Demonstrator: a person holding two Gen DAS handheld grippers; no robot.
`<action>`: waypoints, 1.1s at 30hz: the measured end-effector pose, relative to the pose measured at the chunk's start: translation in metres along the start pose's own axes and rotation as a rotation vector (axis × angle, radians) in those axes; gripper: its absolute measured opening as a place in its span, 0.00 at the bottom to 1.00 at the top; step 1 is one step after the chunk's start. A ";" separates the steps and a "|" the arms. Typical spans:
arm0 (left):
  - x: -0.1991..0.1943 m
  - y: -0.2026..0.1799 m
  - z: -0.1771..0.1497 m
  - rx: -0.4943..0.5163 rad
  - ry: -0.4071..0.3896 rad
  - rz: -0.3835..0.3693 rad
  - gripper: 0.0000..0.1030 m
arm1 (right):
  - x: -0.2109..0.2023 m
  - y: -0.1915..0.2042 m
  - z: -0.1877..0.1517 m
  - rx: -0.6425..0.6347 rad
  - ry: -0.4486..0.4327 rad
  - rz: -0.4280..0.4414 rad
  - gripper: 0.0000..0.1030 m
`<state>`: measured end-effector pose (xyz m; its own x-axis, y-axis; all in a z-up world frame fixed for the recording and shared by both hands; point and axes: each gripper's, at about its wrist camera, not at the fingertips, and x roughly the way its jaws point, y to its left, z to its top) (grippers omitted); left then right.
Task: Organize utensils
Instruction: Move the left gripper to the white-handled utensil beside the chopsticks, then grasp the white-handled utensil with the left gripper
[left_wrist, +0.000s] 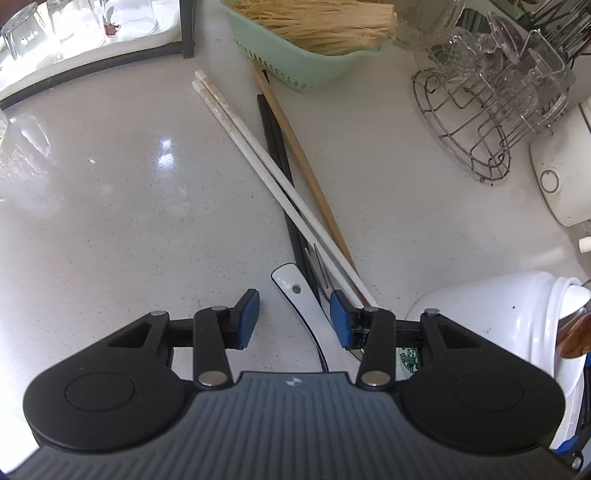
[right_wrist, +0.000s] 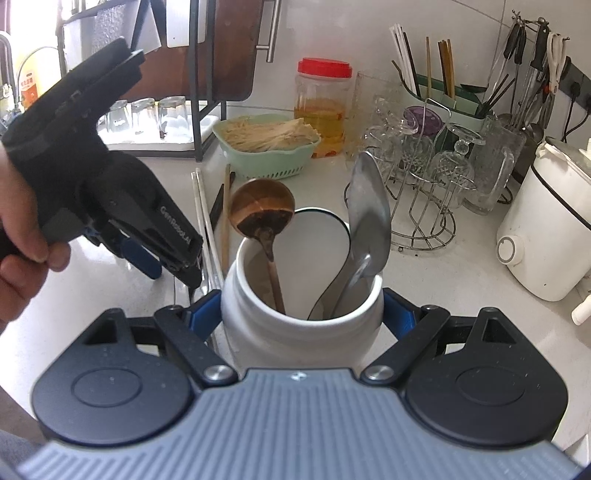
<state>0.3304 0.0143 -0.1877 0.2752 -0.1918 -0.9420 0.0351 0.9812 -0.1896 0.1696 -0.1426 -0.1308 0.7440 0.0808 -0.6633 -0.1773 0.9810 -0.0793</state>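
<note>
Left wrist view: left gripper (left_wrist: 294, 317) points steeply down at the counter (left_wrist: 110, 221), jaws apart, nothing pressed between the blue pads (left_wrist: 247, 314). Straight under the gap lies a white spoon handle (left_wrist: 295, 291), flat on the counter, long axis running from upper left down toward the camera, passing between the jaws but touching neither as far as visible. Just ahead and slightly right is the chopstick pile: white chopsticks (left_wrist: 258, 155), black chopsticks (left_wrist: 275, 140) and a wooden chopstick (left_wrist: 295, 147), crossed, all lying lengthwise away from the gripper toward the green basket (left_wrist: 280, 66); their near tips end right by the right-hand pad. The white jar (left_wrist: 498, 317) sits at lower right, close beside. Right wrist view: right gripper (right_wrist: 301, 314) is clamped on the white jar (right_wrist: 295, 332), pads against both sides, jar upright with its mouth open. Inside stand a wooden ladle (right_wrist: 262, 214) and a metal spoon (right_wrist: 369, 214). The left gripper (right_wrist: 173, 266) hangs just left of the jar, held by a hand (right_wrist: 22, 240), over the chopsticks (right_wrist: 207, 221). Judgement: left is the nearer one for the loose pieces; the next grasp needs jaws across the long axis, then a short carry right into the jar.
</note>
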 end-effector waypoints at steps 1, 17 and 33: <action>0.000 -0.001 0.001 -0.001 0.002 0.004 0.46 | 0.000 0.000 0.000 0.003 -0.003 -0.004 0.89; 0.003 -0.006 0.014 0.014 0.002 0.062 0.28 | 0.009 0.003 0.007 -0.026 -0.009 0.002 0.89; -0.010 0.008 0.015 0.032 -0.017 0.037 0.08 | 0.018 0.007 0.014 -0.043 -0.021 0.014 0.90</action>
<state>0.3421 0.0247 -0.1760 0.2930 -0.1553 -0.9434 0.0551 0.9878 -0.1455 0.1909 -0.1321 -0.1327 0.7543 0.0987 -0.6491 -0.2151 0.9712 -0.1023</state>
